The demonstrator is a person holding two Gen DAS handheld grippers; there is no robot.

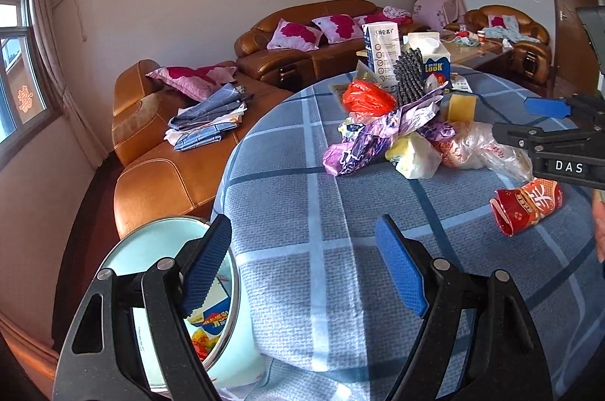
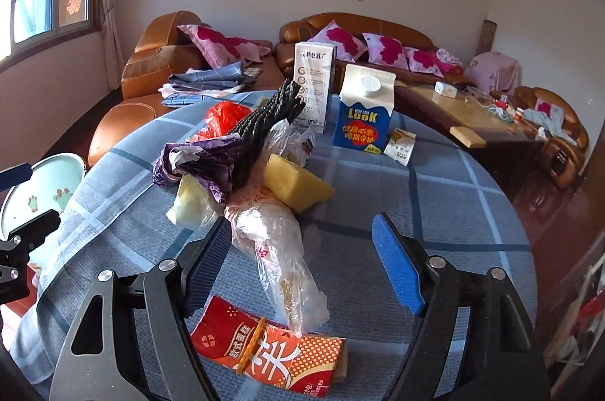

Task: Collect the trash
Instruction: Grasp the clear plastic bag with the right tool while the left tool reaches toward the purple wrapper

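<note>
your right gripper [image 2: 302, 268] hangs jaws apart over the red wrapper [image 2: 272, 352] at the table's near edge; left gripper [image 1: 306, 268] also apart, empty, beside the bin [image 1: 151, 242]; risk: pads snag the clear bag [image 2: 280, 249] overlapping it, dragging the pile.

Left gripper [image 1: 304, 263] and right gripper [image 2: 302, 261], each with blue-padded fingers [image 2: 397, 272] spread wide apart, holding nothing, angled downward.

Bare tablecloth [image 1: 314, 212] ahead of left gripper [image 1: 304, 266]; trash pile [image 2: 242, 166] crowds centre; cartons [image 2: 363, 109] behind.
</note>
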